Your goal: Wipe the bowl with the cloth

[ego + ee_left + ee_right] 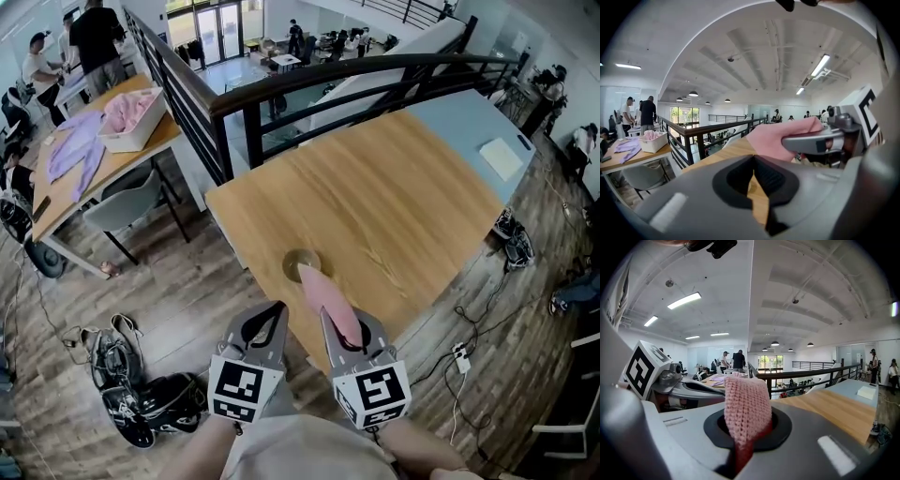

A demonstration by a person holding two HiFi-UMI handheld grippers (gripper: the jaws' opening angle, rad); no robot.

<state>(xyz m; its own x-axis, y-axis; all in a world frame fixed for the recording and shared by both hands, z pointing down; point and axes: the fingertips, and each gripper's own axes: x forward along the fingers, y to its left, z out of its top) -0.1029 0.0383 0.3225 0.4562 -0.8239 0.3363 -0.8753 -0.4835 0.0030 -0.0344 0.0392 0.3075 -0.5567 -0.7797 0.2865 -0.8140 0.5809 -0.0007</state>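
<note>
The right gripper [345, 326] clamps the cloth [328, 298] in its jaws near the bowl [296, 264] — the left gripper [262, 317] is closed and empty; wiping progress is unclear.

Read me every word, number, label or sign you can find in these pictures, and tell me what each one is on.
No readable text anywhere.
The left cube and right cube carry black-and-white square markers: patterns, not letters.
The pink cloth and the wooden table bear no print.
Anything on the far desk is too small to read.
</note>
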